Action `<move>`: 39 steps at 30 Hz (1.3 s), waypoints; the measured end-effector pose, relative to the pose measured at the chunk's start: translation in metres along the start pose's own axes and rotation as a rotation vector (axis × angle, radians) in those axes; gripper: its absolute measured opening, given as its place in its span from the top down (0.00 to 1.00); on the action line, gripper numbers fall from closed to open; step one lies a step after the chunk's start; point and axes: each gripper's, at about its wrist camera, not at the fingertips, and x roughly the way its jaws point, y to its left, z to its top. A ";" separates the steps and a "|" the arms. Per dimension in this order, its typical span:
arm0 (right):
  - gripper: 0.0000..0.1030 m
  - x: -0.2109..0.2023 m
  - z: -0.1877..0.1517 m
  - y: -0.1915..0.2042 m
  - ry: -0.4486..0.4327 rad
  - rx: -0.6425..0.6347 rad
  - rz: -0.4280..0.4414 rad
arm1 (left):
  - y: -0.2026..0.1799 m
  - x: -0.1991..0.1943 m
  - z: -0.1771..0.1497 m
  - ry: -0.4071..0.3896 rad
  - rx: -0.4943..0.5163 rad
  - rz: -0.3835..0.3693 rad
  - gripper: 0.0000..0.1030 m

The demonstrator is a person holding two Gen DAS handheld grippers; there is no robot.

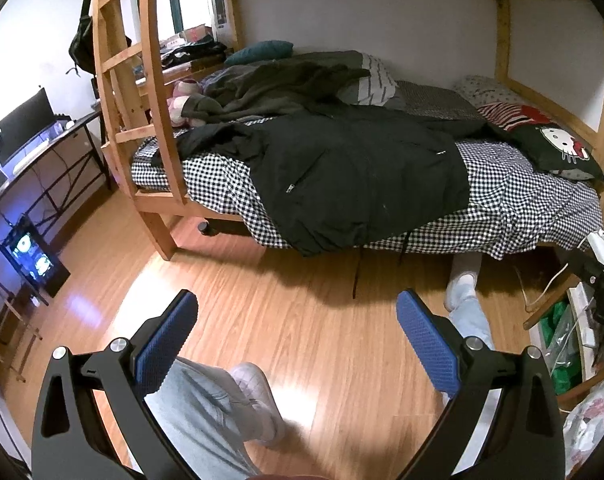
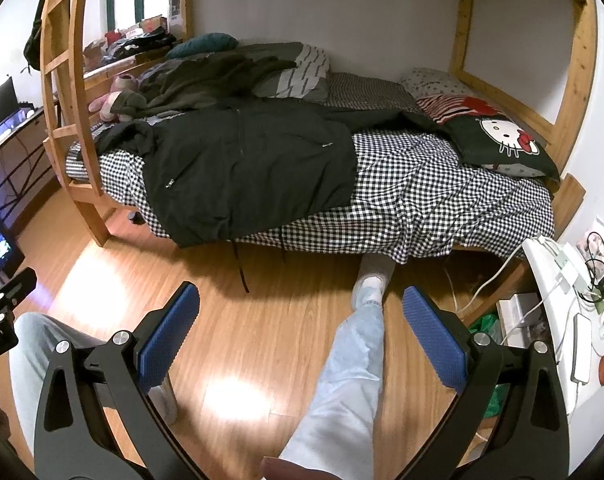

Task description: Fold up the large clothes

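A bed (image 1: pixel 522 208) with a checkered sheet carries a black jacket (image 1: pixel 354 176) spread across its front edge, hem hanging over. Behind it lie a dark blanket (image 1: pixel 278 84) and striped pillow (image 1: pixel 374 80); a cat-print pillow (image 1: pixel 554 148) sits at the right end.

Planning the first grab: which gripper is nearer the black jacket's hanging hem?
Left, slightly. The left gripper faces the black jacket head-on; the right gripper sits off its right side.

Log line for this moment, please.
phase: approach | left gripper: open, empty | right gripper: open, empty | black jacket: spread on bed, untouched
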 end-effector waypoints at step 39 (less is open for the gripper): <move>0.03 0.254 0.164 -0.004 0.146 0.038 0.024 | 0.001 0.230 0.165 0.148 0.003 0.106 0.05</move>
